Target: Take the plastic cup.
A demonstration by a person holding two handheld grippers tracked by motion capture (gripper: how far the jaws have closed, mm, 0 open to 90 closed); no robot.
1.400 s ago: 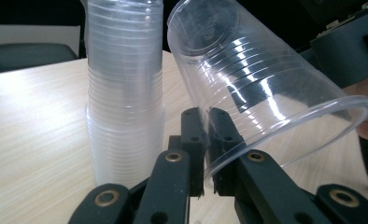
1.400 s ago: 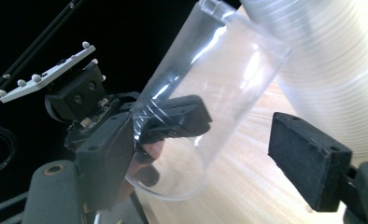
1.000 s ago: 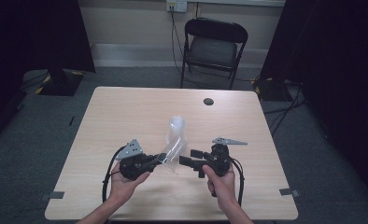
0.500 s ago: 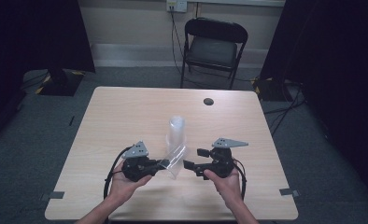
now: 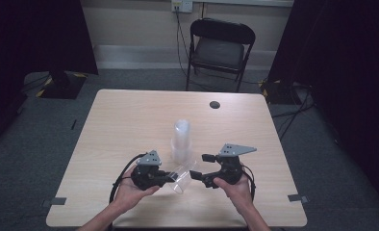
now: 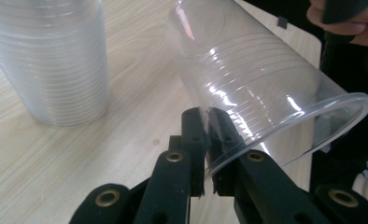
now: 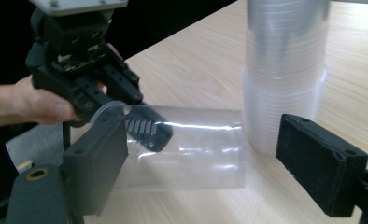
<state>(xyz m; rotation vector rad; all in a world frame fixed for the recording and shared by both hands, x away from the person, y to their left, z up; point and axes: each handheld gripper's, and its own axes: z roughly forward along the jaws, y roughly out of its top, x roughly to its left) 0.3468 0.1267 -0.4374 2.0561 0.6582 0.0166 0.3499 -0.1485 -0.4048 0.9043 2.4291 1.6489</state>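
High view: near the table's (image 5: 130, 115) front edge, the left gripper (image 5: 166, 177) holds a clear cup (image 5: 182, 175) sideways beside the cup stack (image 5: 181, 142); the right gripper (image 5: 197, 171) faces it.

Left gripper view: jaws pinch only the thin rim, which might slip or buckle.

Right gripper view: jaws spread wide, empty.

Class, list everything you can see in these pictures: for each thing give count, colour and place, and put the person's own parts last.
Single cup: one, clear plastic, on its side, pinched at the rim by the left claw.
Cup stack: one, clear, upright at mid-table.
Table: one, light wood.
Round cap: one, dark, in the table's far side.
Folding chair: one, black, beyond the table.
Wall socket: one, pale, behind the chair.
Left claw: black, shut on the cup's rim.
Right claw: black, open, beside the cup.
Hands: two, holding the claws.
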